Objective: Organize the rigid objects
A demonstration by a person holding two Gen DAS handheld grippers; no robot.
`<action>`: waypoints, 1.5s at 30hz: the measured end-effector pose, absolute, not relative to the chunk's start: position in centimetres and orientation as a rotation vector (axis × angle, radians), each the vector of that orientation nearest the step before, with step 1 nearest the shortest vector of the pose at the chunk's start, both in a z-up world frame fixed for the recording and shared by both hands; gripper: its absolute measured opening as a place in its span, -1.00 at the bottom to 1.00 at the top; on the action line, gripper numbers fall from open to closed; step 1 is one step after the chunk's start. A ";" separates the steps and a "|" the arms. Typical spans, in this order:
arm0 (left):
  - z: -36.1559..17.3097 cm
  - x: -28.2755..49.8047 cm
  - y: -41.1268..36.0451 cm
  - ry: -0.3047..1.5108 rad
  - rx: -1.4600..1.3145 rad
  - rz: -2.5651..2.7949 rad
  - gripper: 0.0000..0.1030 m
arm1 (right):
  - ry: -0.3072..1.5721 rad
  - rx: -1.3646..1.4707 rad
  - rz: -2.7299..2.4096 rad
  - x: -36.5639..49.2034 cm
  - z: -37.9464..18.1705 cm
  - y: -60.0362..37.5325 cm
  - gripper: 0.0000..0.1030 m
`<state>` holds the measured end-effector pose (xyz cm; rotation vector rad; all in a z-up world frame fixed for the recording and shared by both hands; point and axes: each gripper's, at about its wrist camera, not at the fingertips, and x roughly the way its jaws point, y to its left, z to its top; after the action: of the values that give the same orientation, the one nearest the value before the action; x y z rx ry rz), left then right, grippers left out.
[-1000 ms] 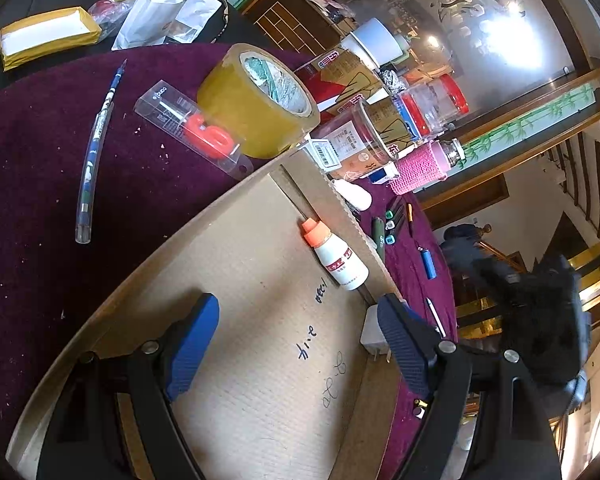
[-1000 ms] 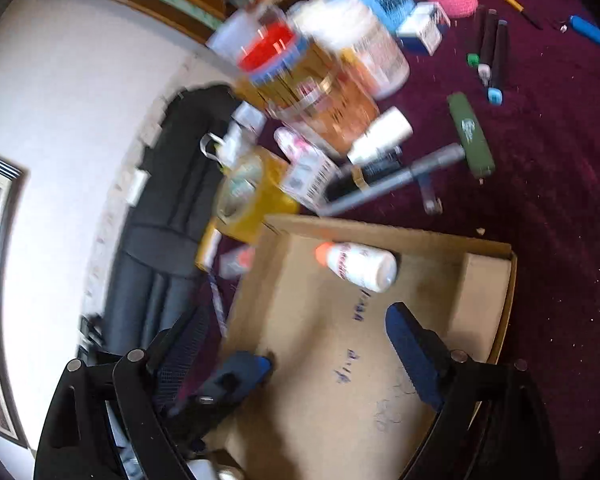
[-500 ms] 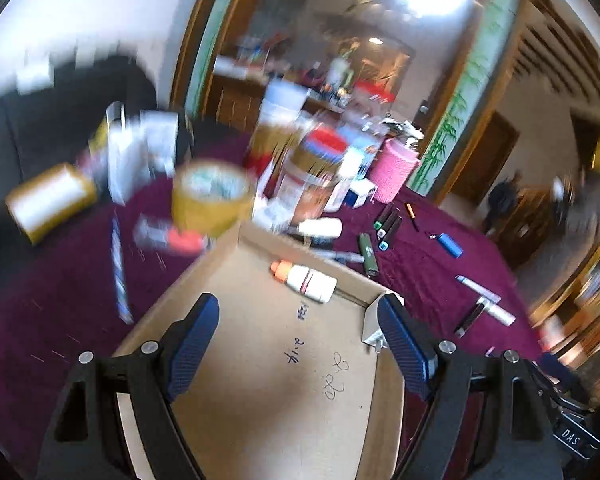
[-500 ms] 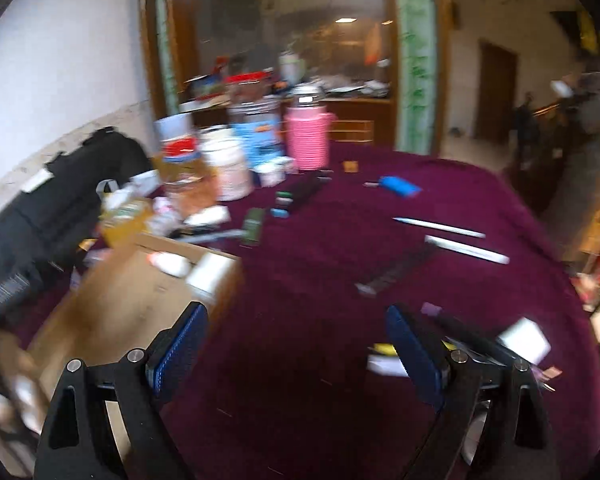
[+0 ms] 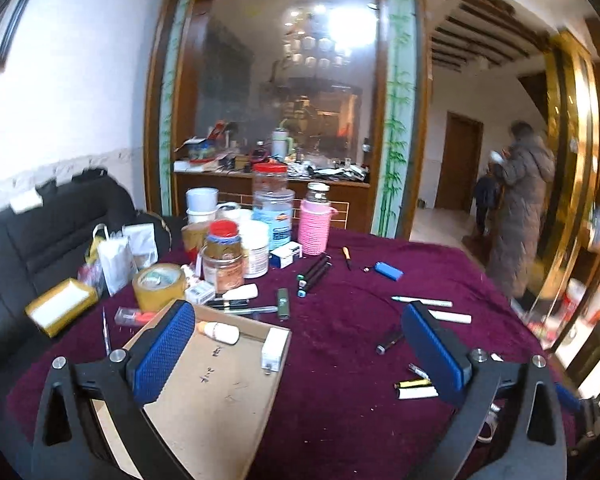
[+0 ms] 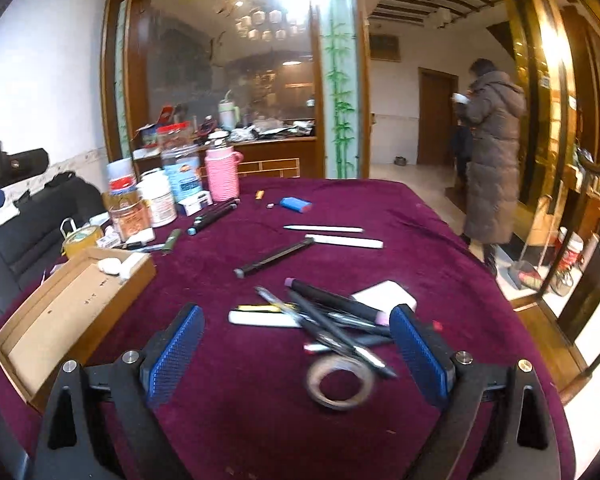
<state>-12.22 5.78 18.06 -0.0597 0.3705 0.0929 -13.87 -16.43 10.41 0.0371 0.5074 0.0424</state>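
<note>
Both the left gripper [image 5: 300,356] and right gripper [image 6: 296,350] gape apart, empty; pens [image 6: 332,320] lie between the right gripper's fingers.

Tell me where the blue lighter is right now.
The blue lighter lies on the purple cloth at the table's far side, right of the pink bottle, in the right wrist view.

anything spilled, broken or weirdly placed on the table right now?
Nothing spilled or visibly damaged. The oddity is scatter: pens lie crisscrossed in a heap beside a tape ring, and more pens are strewn over the cloth, while the cardboard box holds only a small bottle and a white block.
</note>
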 end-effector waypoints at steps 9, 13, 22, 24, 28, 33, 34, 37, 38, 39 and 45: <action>16.5 -13.0 1.8 0.456 0.053 0.061 1.00 | 0.568 0.213 -0.018 -14.7 8.1 -22.6 0.89; 15.6 -12.9 2.0 0.510 0.062 0.053 1.00 | 0.585 0.228 -0.010 -14.8 7.5 -22.5 0.88; 14.5 -12.3 4.1 0.561 0.024 0.055 1.00 | 0.631 0.181 -0.004 -14.1 6.9 -20.0 0.88; 14.1 -12.0 4.7 0.574 0.010 0.058 1.00 | 0.648 0.177 -0.008 -13.7 6.7 -19.5 0.88; 13.5 -11.6 5.5 0.600 -0.013 0.051 1.00 | 0.681 0.206 -0.040 -12.8 6.2 -19.2 0.88; 12.9 -11.5 6.3 0.618 -0.028 0.041 1.00 | 0.705 0.197 -0.050 -12.2 5.6 -18.4 0.88; 12.8 -11.4 6.5 0.626 -0.037 0.034 1.00 | 0.703 0.194 -0.050 -12.2 5.7 -18.3 0.88; 12.3 -11.4 7.0 0.645 -0.085 -0.001 1.00 | 0.704 0.194 -0.044 -12.1 5.6 -18.2 0.88; 12.2 -11.5 7.1 0.645 -0.098 -0.010 1.00 | 0.709 0.200 -0.042 -12.0 5.5 -18.3 0.88; 12.2 -11.6 7.2 0.642 -0.111 -0.020 1.00 | 0.716 0.209 -0.041 -12.0 5.4 -18.4 0.88; 11.9 -11.8 7.3 0.641 -0.160 -0.067 1.00 | 0.710 0.260 -0.055 -12.4 5.3 -19.4 0.88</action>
<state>-11.83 7.30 11.88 -0.1596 0.6408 -0.0673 -12.37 -19.35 5.31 0.2603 0.7098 -0.0547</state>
